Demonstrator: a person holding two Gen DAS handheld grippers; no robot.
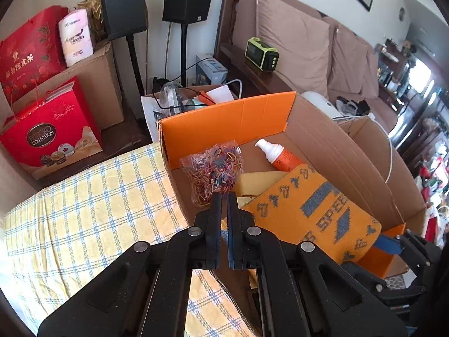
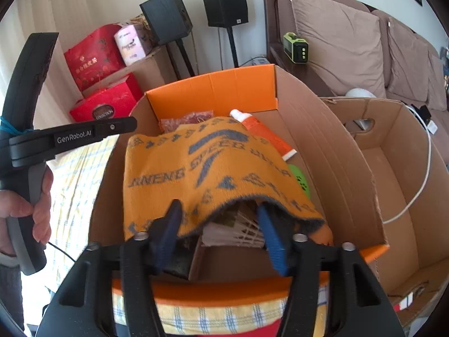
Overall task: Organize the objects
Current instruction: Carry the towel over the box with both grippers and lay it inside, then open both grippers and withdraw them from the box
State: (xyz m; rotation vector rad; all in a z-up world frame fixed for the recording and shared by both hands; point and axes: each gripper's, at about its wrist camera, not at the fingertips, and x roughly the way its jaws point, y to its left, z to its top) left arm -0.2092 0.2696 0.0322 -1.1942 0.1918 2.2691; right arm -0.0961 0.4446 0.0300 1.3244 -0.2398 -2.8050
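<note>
Cardboard box [image 1: 322, 129] with orange flaps fills the left wrist view, standing on a yellow checked cloth [image 1: 84, 219]. The left claw [image 1: 224, 196] has its fingers pressed together with nothing visibly between them, its tips above the box's near side. Just ahead of the tips lies a clear bag of coloured rubber bands [image 1: 214, 170]. To the right of the tips sits an orange towel [image 1: 314, 210] with grey lettering, and beyond that towel, farther from the claw, an orange bottle with a white pump [image 1: 276, 154] lies on the box floor.

From the right wrist view, the right claw [image 2: 219, 210] stands with its blue-padded fingers apart, and the towel's [image 2: 213, 165] near edge drapes over both tips; the pads are not pressing on it. Under the towel, between the fingers, white shuttlecock feathers [image 2: 241, 233] show. Past the towel, the bottle [image 2: 261, 132] rests against the box's [image 2: 336, 151] right wall. Left of the claw, a hand [image 2: 33, 205] grips the other claw's handle.
</note>
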